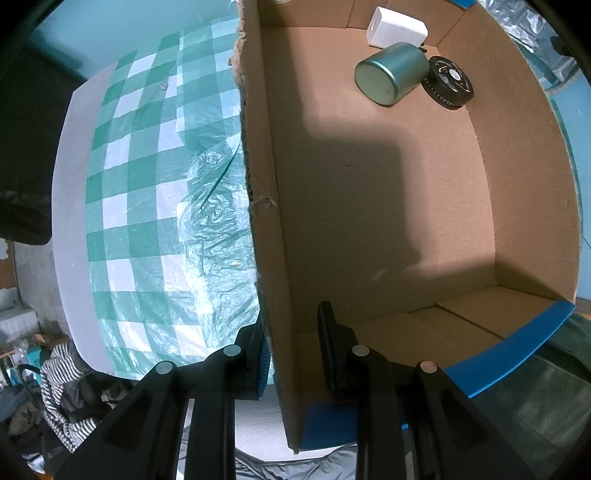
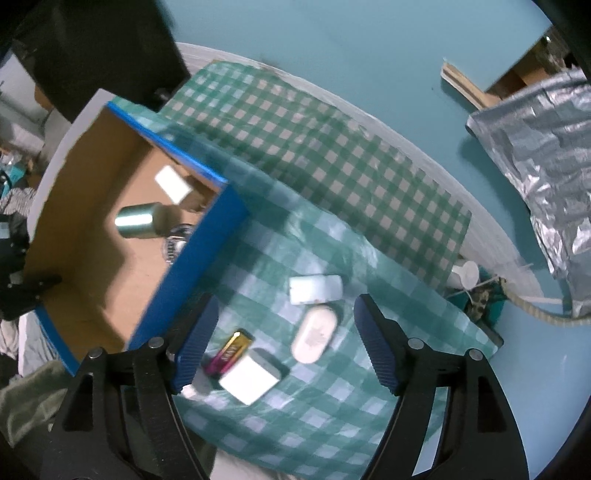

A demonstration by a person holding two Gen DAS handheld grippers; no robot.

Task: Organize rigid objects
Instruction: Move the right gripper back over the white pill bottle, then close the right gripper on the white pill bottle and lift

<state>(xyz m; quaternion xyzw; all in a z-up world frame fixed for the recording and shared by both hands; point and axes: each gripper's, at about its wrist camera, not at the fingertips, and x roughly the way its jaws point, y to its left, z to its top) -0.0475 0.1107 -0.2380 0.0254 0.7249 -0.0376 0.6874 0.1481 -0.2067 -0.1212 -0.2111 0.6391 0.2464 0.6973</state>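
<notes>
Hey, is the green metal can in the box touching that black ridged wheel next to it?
Touching. The left wrist view shows the green can lying on its side with its far end against the black wheel, no gap visible.

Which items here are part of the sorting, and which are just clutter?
Job:
box
can
black wheel
white block in box
battery
white cube
oval case
pale block

Clutter:
foil bag
rope
striped cloth

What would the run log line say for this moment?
left gripper: shut on box wall | right gripper: open above cloth items | in box: tin, black disc, white block
</notes>
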